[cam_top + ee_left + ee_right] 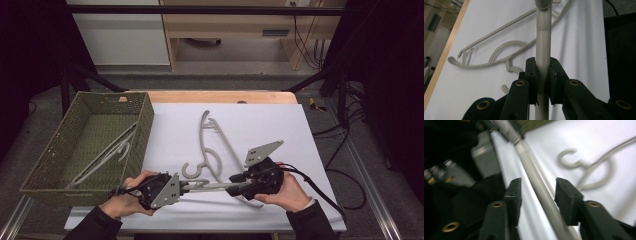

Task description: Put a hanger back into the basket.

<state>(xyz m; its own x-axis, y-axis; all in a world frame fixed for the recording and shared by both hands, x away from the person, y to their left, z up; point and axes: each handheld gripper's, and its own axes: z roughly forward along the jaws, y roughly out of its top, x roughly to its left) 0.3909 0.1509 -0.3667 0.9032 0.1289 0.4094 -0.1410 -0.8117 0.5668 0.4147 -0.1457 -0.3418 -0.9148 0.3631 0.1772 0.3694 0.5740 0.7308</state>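
Left gripper [186, 187]: black body, grey three-cornered plate on top, small dark screw dots across plate. Right gripper [234, 184]: same black build, grey plate tilted up, black cable trailing off behind. Dark sleeves on both forearms, pale cuff peeking at right wrist. Left gripper view: two black arms [517, 100], brass-ringed pivot holes, blocky black pads [531, 75] with small screw holes. Right gripper view: same black arms, brass rings, ribbed rough-edged pads [567, 197], picture blurred.
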